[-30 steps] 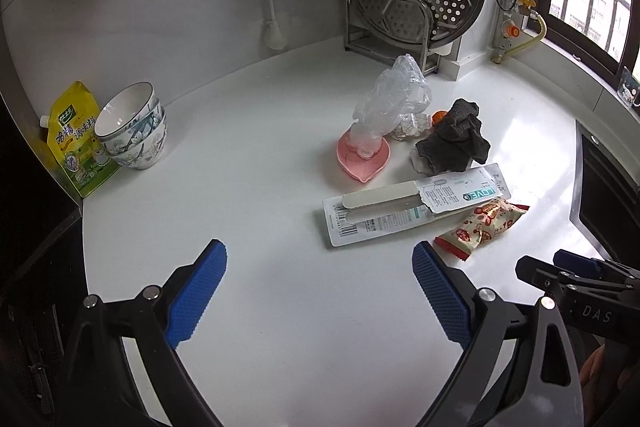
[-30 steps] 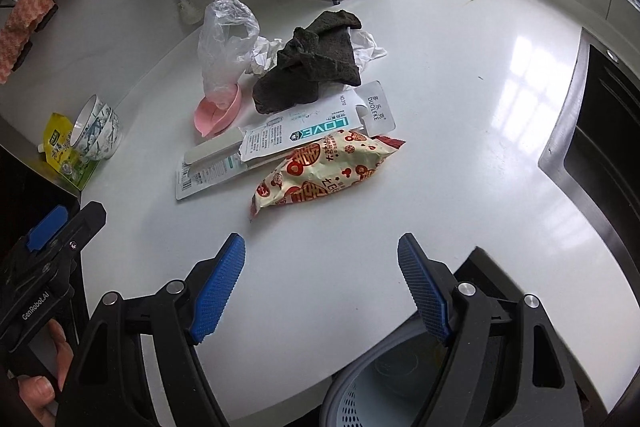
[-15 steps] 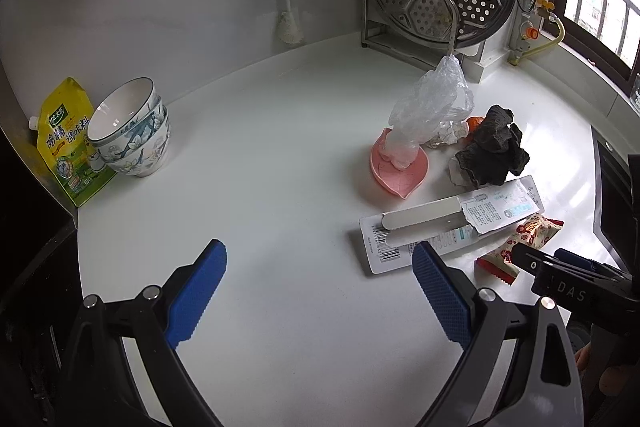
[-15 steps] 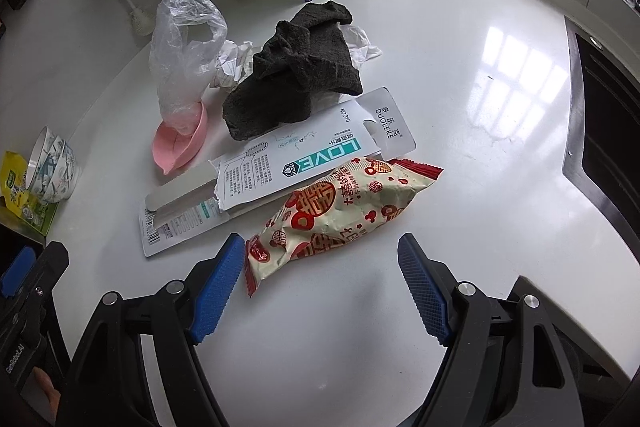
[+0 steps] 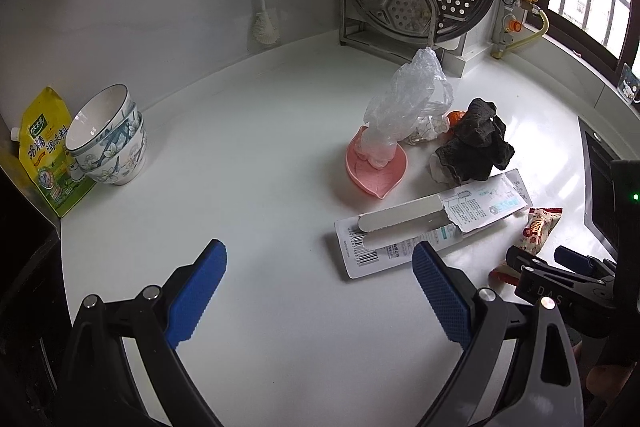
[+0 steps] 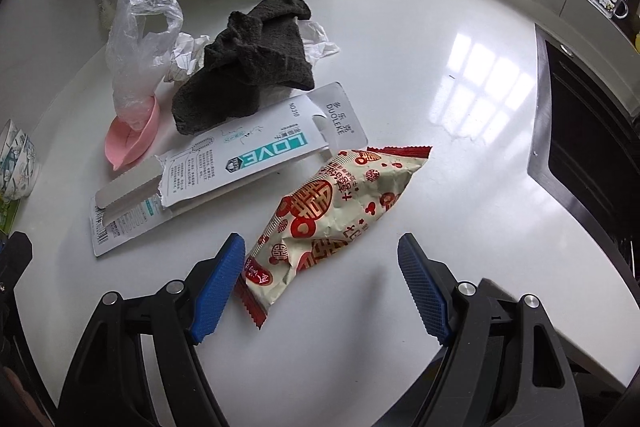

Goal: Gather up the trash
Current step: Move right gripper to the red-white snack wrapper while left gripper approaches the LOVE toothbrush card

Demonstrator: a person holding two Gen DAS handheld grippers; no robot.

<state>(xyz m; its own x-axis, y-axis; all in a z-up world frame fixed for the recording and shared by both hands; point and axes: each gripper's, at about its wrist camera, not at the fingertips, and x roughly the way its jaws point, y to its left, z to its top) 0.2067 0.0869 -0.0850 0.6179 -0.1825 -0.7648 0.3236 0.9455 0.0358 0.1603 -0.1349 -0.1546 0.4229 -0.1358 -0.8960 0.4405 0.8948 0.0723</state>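
White tabletop [image 6: 460, 27] carries the litter in a loose cluster: a snack wrapper [image 6: 332, 211] nearest the right claw [image 6: 322, 287], a torn card pack [image 6: 224, 167] at its 10 o'clock, then a dark rag [image 6: 248, 75] and a plastic bag [image 6: 140, 39] standing in a pink dish [image 6: 128, 143].

The wrapper is thin, slick and lies flat; if the right claw closes without pressing down, I judge the fingers could skate over it or nudge it against the pack. Only its near end sits inside the gap, by the left finger, so a pinch may catch just a corner.

Both claws are spread wide and hold nothing. The left claw [image 5: 320, 291] hovers over bare tabletop, the pack at its 1 o'clock.
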